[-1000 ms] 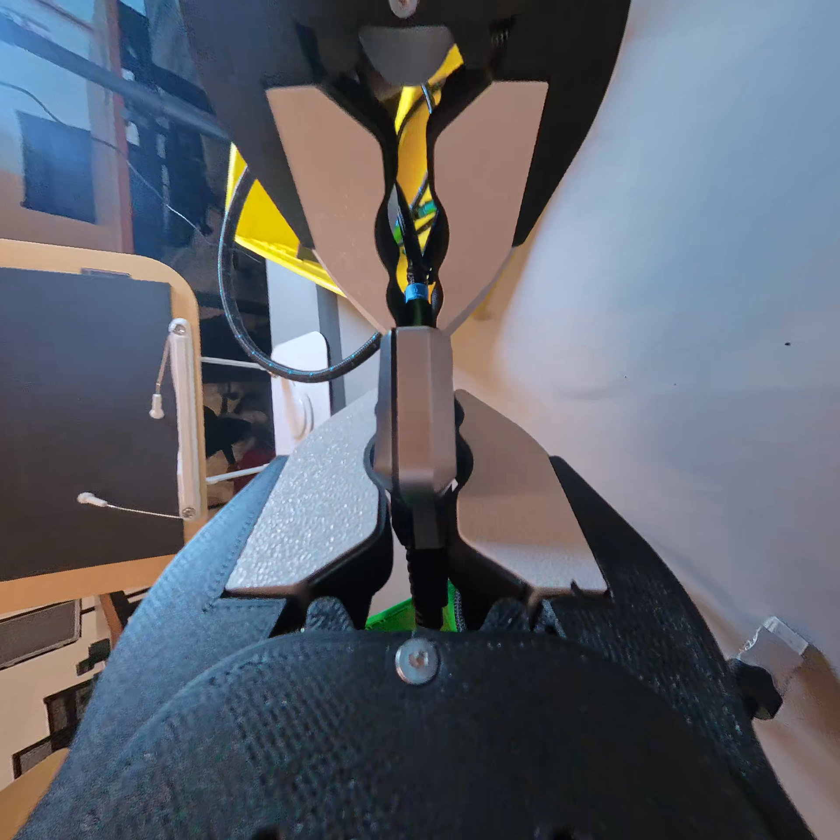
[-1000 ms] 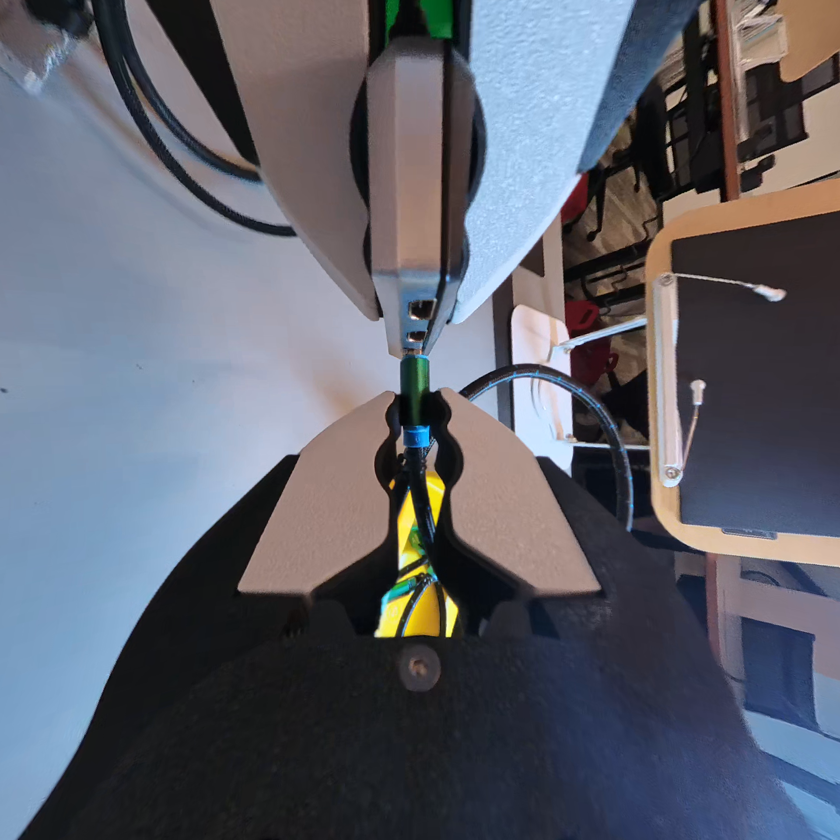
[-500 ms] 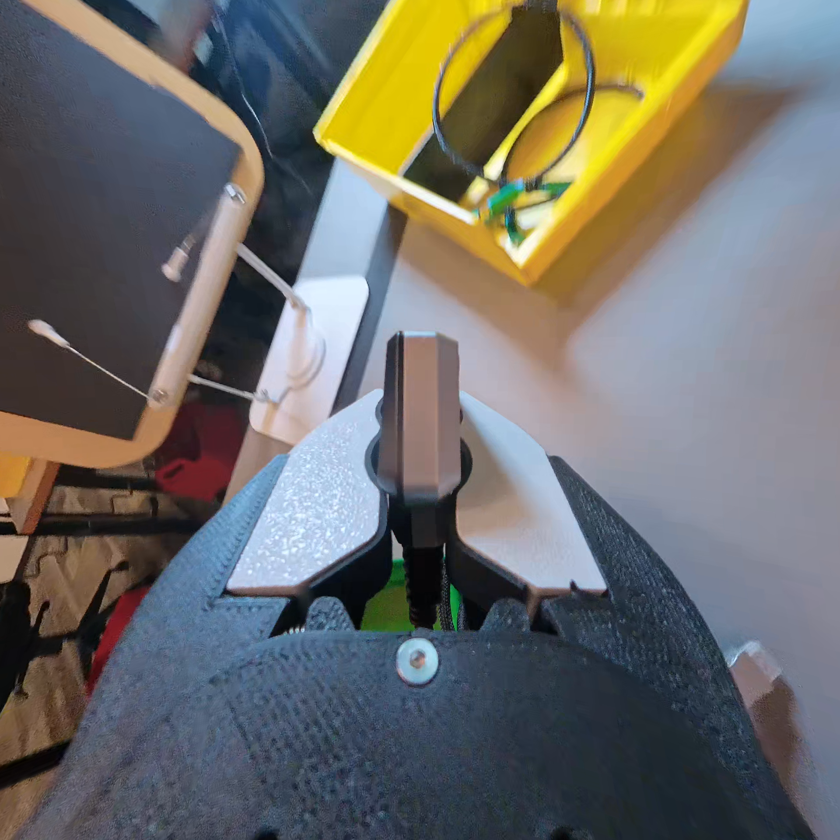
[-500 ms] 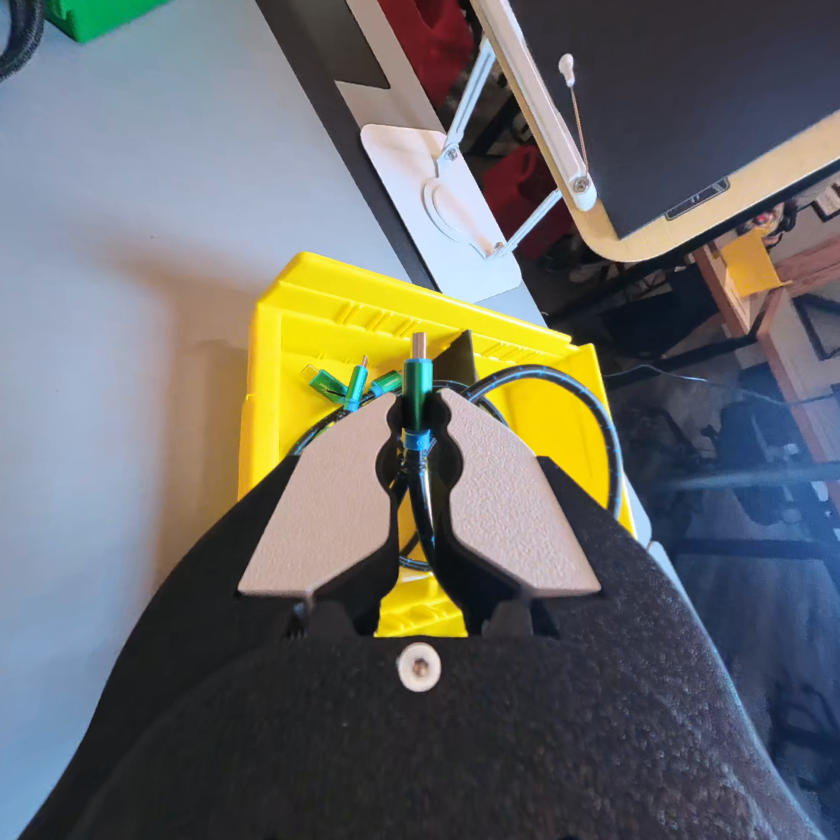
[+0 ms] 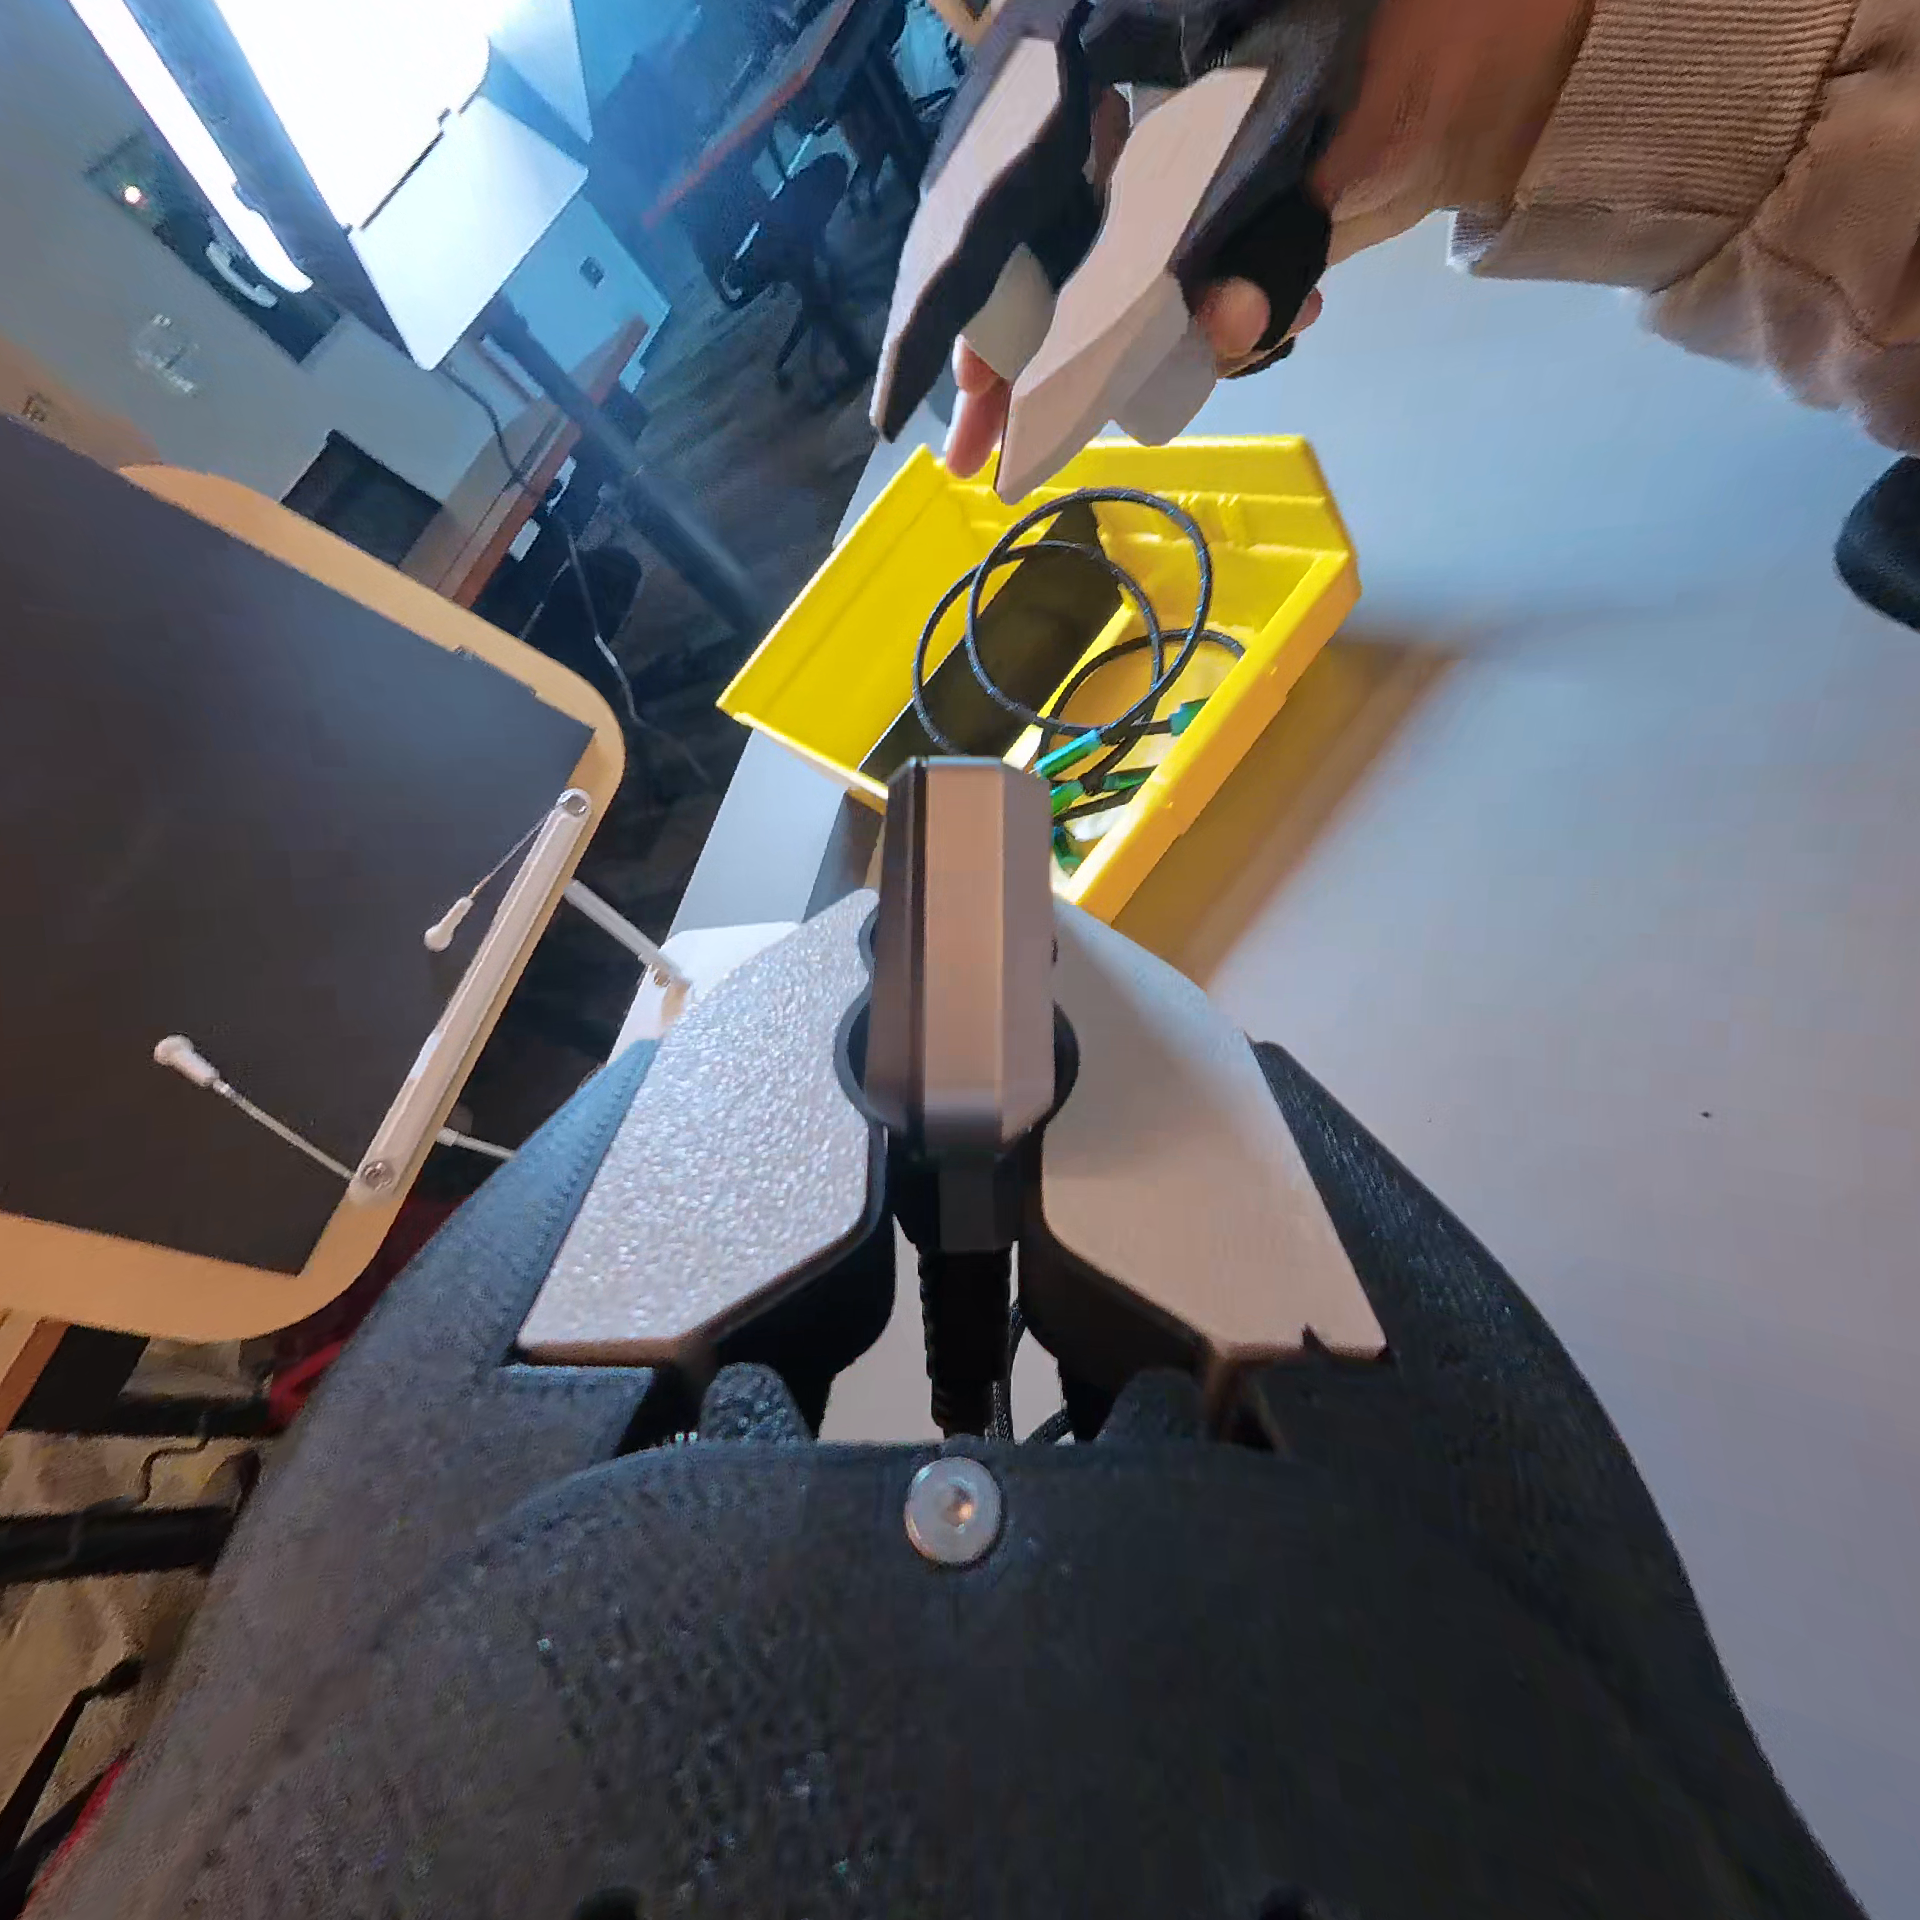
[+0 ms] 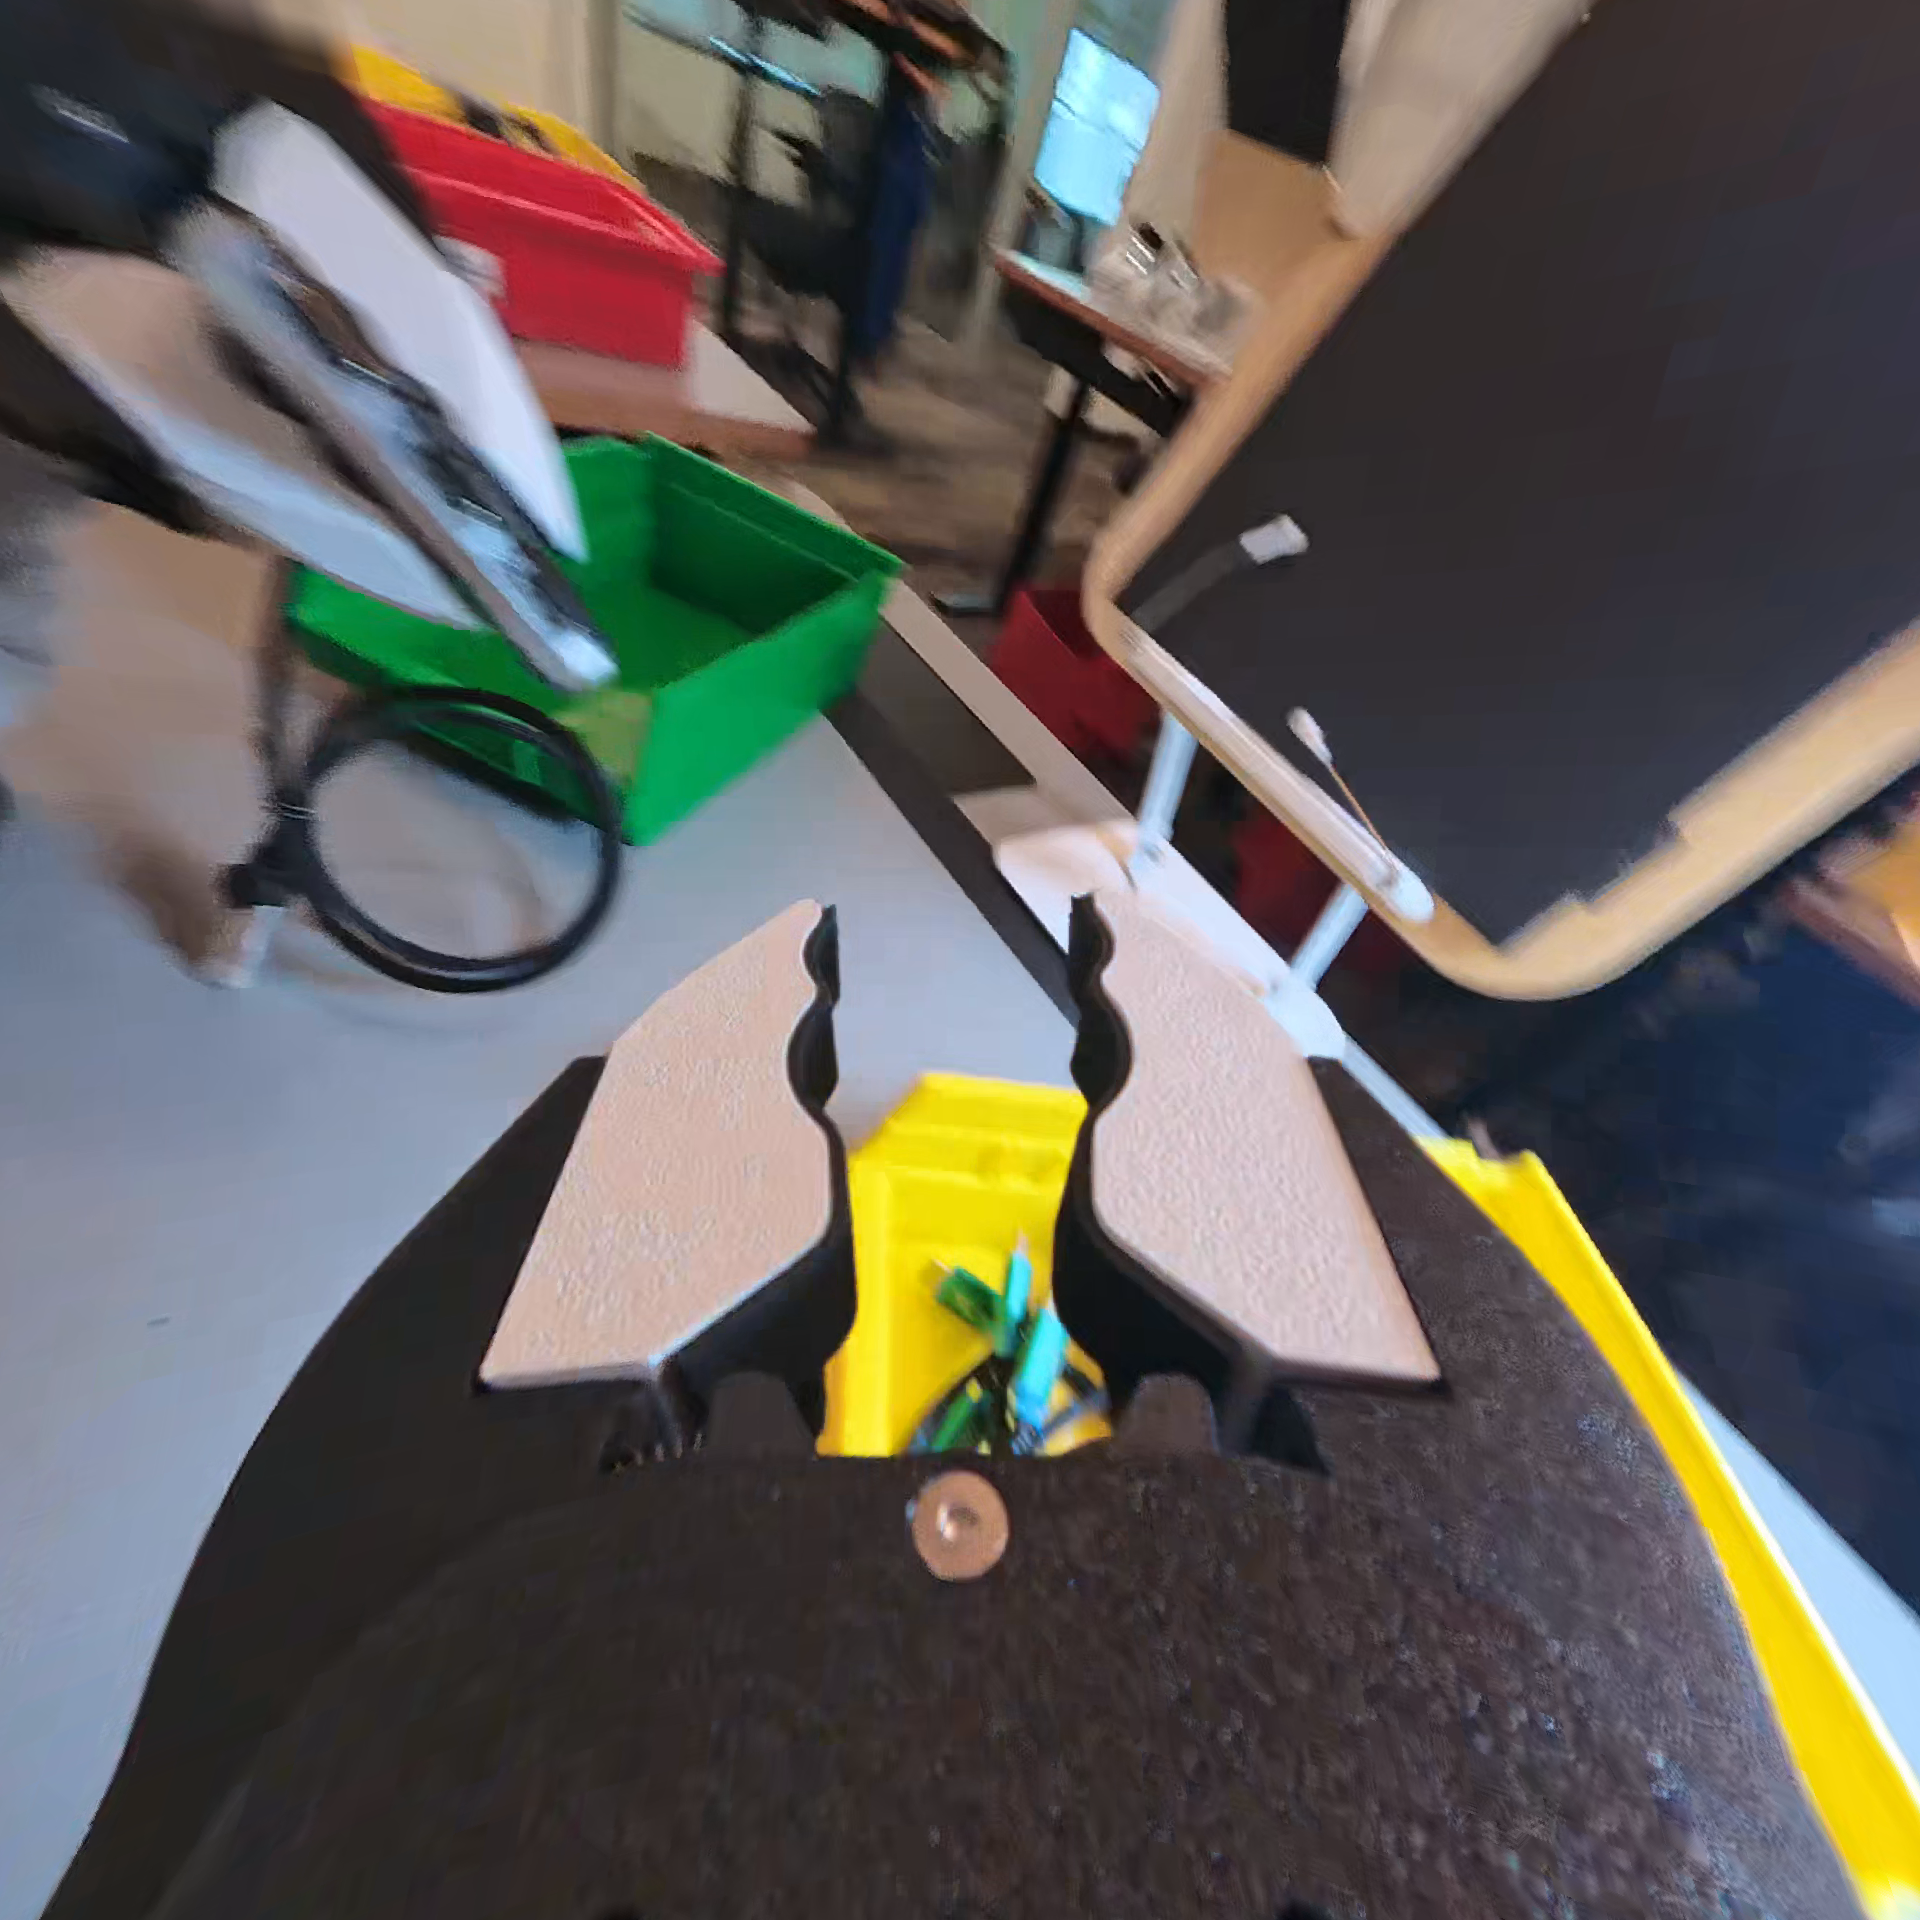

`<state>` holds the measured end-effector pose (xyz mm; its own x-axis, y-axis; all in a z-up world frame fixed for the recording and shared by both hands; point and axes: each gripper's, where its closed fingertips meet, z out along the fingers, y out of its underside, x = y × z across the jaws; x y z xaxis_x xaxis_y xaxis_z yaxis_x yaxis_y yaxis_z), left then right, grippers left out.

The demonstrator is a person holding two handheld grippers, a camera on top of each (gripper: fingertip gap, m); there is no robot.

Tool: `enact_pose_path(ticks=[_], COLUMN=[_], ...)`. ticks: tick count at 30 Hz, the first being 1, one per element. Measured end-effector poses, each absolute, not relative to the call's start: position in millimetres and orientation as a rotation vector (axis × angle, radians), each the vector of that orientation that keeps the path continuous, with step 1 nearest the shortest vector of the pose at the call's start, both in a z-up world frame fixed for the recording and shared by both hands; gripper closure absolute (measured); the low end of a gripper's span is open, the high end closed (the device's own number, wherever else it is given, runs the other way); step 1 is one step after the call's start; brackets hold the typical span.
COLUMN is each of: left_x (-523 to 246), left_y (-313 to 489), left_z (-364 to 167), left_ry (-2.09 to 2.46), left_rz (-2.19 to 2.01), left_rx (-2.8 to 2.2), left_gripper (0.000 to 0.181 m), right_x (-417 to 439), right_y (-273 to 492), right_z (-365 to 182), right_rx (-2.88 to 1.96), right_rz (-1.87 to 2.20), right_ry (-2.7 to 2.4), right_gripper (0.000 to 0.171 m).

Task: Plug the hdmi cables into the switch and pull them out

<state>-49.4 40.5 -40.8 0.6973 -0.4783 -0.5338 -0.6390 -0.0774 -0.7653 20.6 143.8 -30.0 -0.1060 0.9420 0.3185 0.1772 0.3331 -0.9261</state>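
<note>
While the left gripper (image 5: 961,1029) pinches the slim grey metal switch box (image 5: 961,935) btwn its two textured pads, the box stands on edge w/ its long axis running straight out along the fingers, free end aimed away from the cam toward the yellow plastic bin (image 5: 831,634); a black braided lead (image 5: 961,1340) exits its near end, back into the gripper body. One switch, one yellow bin. Inside the bin lie black cable loops (image 5: 1091,603) w/ green & teal plug ends (image 5: 1101,764), approx. four plugs, exact count unclear. Right gripper (image 6: 951,997) hangs over the same bin, fingers spread apart, nothing btwn them; left cam shows it above the bin's far rim, a person's hand (image 5: 1351,156) on it. Right cam, blurred, also shows one green plastic bin (image 6: 748,623), one red bin (image 6: 561,260), and a black cable coil (image 6: 457,842) on the white tabletop (image 6: 208,1143).
</note>
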Motion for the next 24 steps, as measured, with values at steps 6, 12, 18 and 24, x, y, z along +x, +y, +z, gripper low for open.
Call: enact_pose_path(ticks=[6, 12, 18, 24], left_x=[-5.1, 21.1, 7.0, -46.2], left_y=[27.3, 15.3, 9.3, -8.6], left_z=[-31.3, -29.8, 7.0, 64.1], left_ry=[1.009, 1.107, 0.916, 0.658], left_rz=[0.026, 0.012, -0.102, -0.053], left_rx=[-1.610, -1.561, -1.479, -1.301], left_gripper=[0.159, 0.159, 0.149, 0.146], right_x=[10.9, 6.0, 26.4, 71.9], right_y=[47.0, 13.1, 32.2, 77.3], right_z=[-32.4, -42.6, -10.1, 69.4], right_rx=[-0.702, -0.553, -0.558, -0.579], right_rz=[0.868, 0.808, 0.816, 0.798], right_ry=[-1.807, -1.893, -1.790, -1.422], right_gripper=[0.131, 0.150, 0.152, 0.151])
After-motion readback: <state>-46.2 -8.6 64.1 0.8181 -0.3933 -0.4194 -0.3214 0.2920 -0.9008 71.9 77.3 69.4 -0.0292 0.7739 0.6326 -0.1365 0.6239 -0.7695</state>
